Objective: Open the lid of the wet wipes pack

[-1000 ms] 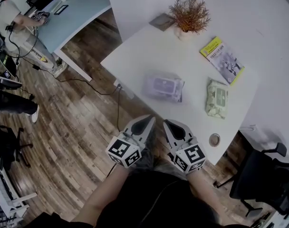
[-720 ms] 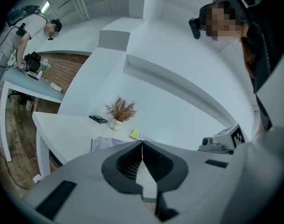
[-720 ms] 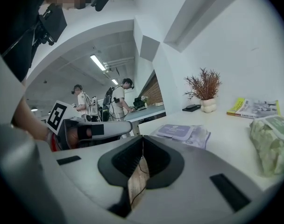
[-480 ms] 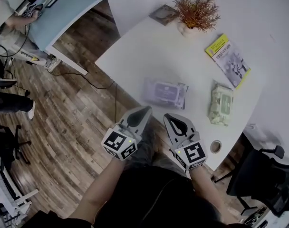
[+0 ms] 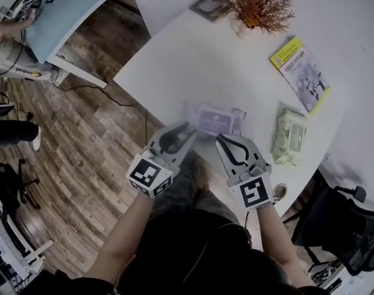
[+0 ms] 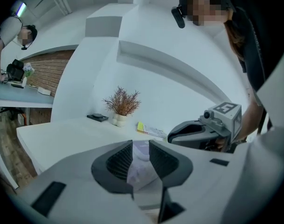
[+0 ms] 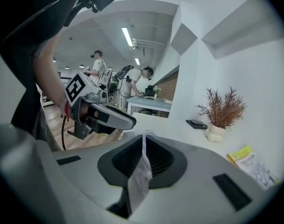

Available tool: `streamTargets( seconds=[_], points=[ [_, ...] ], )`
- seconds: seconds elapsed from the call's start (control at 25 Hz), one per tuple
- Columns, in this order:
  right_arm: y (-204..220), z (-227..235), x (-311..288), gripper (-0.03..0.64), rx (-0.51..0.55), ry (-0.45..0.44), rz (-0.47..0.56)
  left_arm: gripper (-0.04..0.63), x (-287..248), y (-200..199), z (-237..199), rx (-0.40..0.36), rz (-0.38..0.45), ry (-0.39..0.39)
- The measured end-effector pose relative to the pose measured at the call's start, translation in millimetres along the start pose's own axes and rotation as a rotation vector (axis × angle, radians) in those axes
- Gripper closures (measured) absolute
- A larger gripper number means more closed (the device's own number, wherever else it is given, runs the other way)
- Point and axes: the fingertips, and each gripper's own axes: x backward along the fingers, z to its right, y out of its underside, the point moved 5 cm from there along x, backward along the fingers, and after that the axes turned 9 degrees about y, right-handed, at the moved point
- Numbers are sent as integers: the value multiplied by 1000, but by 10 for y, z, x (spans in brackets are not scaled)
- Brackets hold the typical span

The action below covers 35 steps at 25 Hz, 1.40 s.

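A purple wet wipes pack (image 5: 216, 117) lies flat near the front edge of the white table (image 5: 175, 60). My left gripper (image 5: 190, 129) is at the pack's near left corner. Its jaws have just been opening and stand slightly apart. In the left gripper view the pack (image 6: 141, 169) shows through the narrow gap of the left gripper (image 6: 141, 146), and the pads do not press on it. My right gripper (image 5: 221, 138) is shut just in front of the pack's near right side. In the right gripper view the right gripper (image 7: 143, 141) leaves only a thin slit.
A green wipes pack (image 5: 290, 135) lies to the right, with a yellow booklet (image 5: 301, 72) behind it. A dried plant in a pot (image 5: 259, 5) and a dark flat item (image 5: 208, 5) stand at the back. A small round object (image 5: 278, 191) sits near the table's front corner. An office chair (image 5: 347, 226) is at right.
Both grippers have moved forward from over the lap up to the purple pack at the table edge. The left jaws have parted a little; the right jaws stay shut.
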Motion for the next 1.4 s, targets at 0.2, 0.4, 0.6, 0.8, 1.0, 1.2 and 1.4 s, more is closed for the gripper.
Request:
streamTargets(
  seconds=[0.2,0.4,0.6,0.8,1.0,1.2,1.4],
  points=[
    [41,41,-87,594,46,-26,-40,463,-57,-11,-112,-44,-37,33],
    [67,31,-146,526,64,-65,-62,406,-59,-23,-184,-87,-49,86],
    [75,35,-207,500,89,-84,-76,244,-142,-39,-167,-201,-139,220],
    [75,11,-229,494,138,-115,-91,185,-274,-18,-218,-332,-239,306],
    [61,0,-238,494,172,-132,-89,172,-395,21,-254,-437,-319,381],
    [71,-49,-280,495,230,-157,-104,172,-460,60,-238,-497,-355,430],
    [83,-68,-313,495,254,-151,-113,172,-503,113,-202,-600,-408,444]
  ],
)
